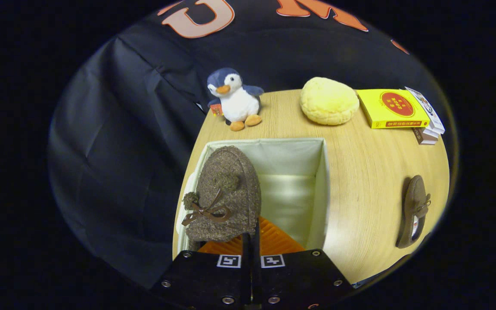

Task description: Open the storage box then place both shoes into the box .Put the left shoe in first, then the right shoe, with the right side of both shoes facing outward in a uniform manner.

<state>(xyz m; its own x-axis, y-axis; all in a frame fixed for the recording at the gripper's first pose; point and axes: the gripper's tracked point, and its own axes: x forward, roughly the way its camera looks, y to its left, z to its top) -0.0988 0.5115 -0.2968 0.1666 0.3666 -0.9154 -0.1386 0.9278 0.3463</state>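
1. Fingers (251,241) are closed nearly together, pinching the heel edge of the brown shoe (226,193), which hangs over the open storage box (323,181).
2. That held shoe sits over the box's near-left part, against its left wall; whether its sole touches the floor of the box cannot be told.
3. Its long axis runs away from the fingers toward the box's far wall, toe beyond and heel at the fingers, with the upper and its bow (205,212) turned toward the camera.
4. The second shoe (416,211) lies on the tabletop (368,172) well apart from the box, its long axis also running near to far.
5. Beyond the box stand a plush penguin (235,99), a yellow bun-shaped cushion (329,101) and a stack of books (396,110).
6. Risk: the grip is only on a thin heel edge, so the shoe could swing or slip and land tipped or facing the wrong side outward.
7. Risk: released too far from the wall, it could leave too little room for the second shoe.
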